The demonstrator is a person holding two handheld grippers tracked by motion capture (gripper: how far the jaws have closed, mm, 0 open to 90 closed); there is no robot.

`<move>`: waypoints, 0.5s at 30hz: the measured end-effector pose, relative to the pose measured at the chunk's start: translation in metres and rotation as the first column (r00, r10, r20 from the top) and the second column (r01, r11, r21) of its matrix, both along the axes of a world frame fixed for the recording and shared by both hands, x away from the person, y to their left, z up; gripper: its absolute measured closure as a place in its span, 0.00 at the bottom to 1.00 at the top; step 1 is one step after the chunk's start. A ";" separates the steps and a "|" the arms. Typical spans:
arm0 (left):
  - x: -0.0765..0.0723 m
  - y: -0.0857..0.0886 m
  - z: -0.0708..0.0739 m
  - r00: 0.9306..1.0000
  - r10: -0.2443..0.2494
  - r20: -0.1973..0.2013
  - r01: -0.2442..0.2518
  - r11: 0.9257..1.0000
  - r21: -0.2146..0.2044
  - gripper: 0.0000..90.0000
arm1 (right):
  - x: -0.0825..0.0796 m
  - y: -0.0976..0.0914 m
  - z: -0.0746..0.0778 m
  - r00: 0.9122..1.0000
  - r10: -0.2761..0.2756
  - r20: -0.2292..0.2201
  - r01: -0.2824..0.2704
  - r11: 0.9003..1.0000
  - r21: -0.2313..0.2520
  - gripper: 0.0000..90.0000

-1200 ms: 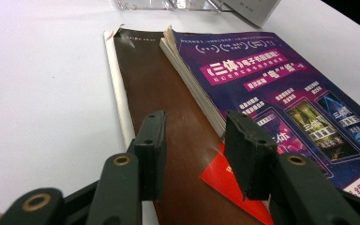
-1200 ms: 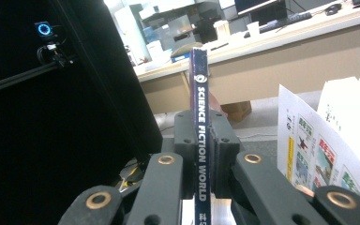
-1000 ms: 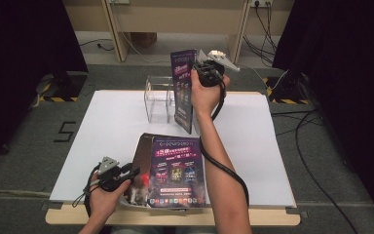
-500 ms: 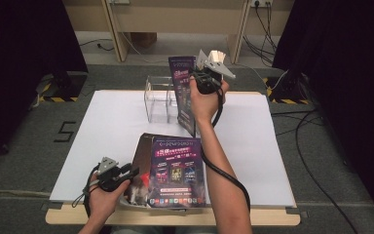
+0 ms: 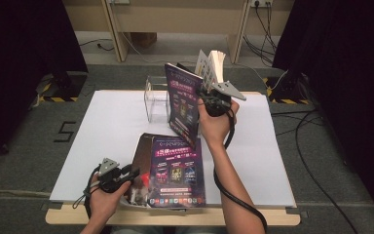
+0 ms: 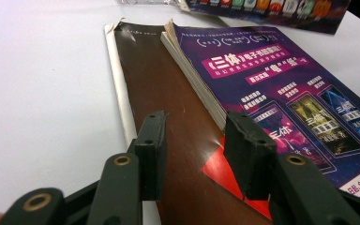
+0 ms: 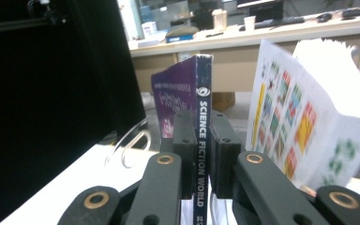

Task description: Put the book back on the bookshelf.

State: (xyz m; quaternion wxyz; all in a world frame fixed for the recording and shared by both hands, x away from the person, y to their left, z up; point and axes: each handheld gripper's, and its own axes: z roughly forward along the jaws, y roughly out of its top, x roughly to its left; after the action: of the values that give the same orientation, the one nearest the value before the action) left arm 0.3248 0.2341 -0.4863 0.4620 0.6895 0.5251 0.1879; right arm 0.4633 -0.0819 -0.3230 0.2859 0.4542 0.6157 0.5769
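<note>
White table [image 5: 107,126], right gripper [image 5: 205,96] raised (magazine [image 5: 182,105] upright)

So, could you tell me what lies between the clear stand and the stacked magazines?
In the high view, bare white table separates the clear stand from the stacked magazines.

A dim studio corner behind your desk

Your desk [image 5: 117,122] wears a white top and stands on grey carpet [image 5: 24,146] marked with a taped figure five [image 5: 64,131]. Black curtains [image 5: 24,39] hang on either side, pale wooden furniture [image 5: 175,19] lines the back, and loose cables [image 5: 316,126] trail right.
</note>
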 end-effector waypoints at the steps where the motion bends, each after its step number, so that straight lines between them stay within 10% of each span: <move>1: 0.000 0.000 0.000 1.000 0.002 0.000 -0.002 1.000 0.000 0.65 | -0.003 -0.001 -0.002 1.000 0.003 -0.006 -0.003 1.000 -0.005 0.93; 15: 0.000 0.001 0.000 1.000 0.003 -0.001 -0.003 1.000 -0.004 0.65 | -0.029 -0.017 -0.004 0.999 0.019 -0.043 -0.020 0.999 -0.031 0.89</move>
State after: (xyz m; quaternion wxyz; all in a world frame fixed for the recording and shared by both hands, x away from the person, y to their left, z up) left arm 0.3246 0.2348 -0.4858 0.4630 0.6877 0.5268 0.1874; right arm 0.4344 -0.0987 -0.3266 0.2742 0.4559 0.6350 0.5602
